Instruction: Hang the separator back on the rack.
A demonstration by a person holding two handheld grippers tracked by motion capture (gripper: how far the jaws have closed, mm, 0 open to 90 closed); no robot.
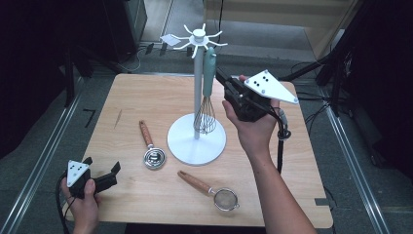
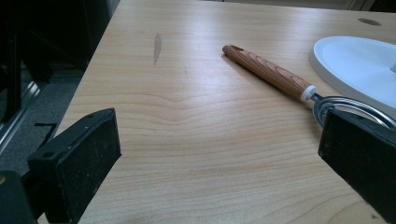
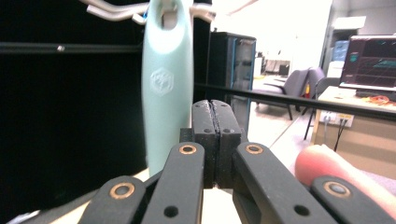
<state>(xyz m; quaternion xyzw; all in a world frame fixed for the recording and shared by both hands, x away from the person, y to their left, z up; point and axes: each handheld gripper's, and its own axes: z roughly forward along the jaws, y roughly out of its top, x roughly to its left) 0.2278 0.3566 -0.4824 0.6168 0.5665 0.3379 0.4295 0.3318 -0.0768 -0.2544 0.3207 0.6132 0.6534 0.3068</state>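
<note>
Right gripper view: whisk handle (image 3: 166, 88) embossed hexagon logo, unreadable

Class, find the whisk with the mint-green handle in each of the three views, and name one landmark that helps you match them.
High view: whisk hangs from the white stand, centre, beside the right gripper.
Left gripper view: not in it; the stand's base sits upper right.
Right gripper view: its handle hangs left of the shut jaws.
Shared landmark: the white stand.
</note>
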